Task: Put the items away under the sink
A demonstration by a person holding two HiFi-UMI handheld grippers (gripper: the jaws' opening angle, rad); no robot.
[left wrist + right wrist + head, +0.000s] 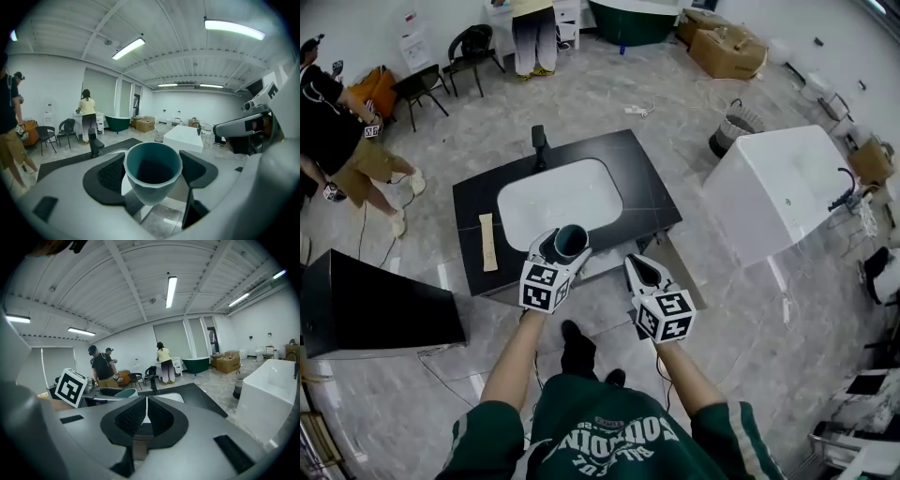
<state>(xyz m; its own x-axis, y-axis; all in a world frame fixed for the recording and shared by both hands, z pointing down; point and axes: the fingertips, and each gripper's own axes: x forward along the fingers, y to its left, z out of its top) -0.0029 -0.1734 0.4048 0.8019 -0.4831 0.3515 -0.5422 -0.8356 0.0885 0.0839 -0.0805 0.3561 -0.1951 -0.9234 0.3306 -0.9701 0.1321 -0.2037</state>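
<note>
A teal cup (153,169) sits upright between the jaws of my left gripper (152,173), which is shut on it. In the head view the cup (571,242) hangs over the front edge of the black vanity top (652,192), just in front of the white sink basin (560,201). My right gripper (641,274) is held beside it to the right, in front of the vanity. Its jaws are shut with nothing between them (146,416). The cup's rim (123,393) shows at the left of the right gripper view.
A black faucet (538,145) stands behind the basin. A pale wooden strip (487,242) lies on the counter's left part. A black cabinet (370,302) stands at the left, a white bathtub (783,192) at the right. People stand at the far left and back.
</note>
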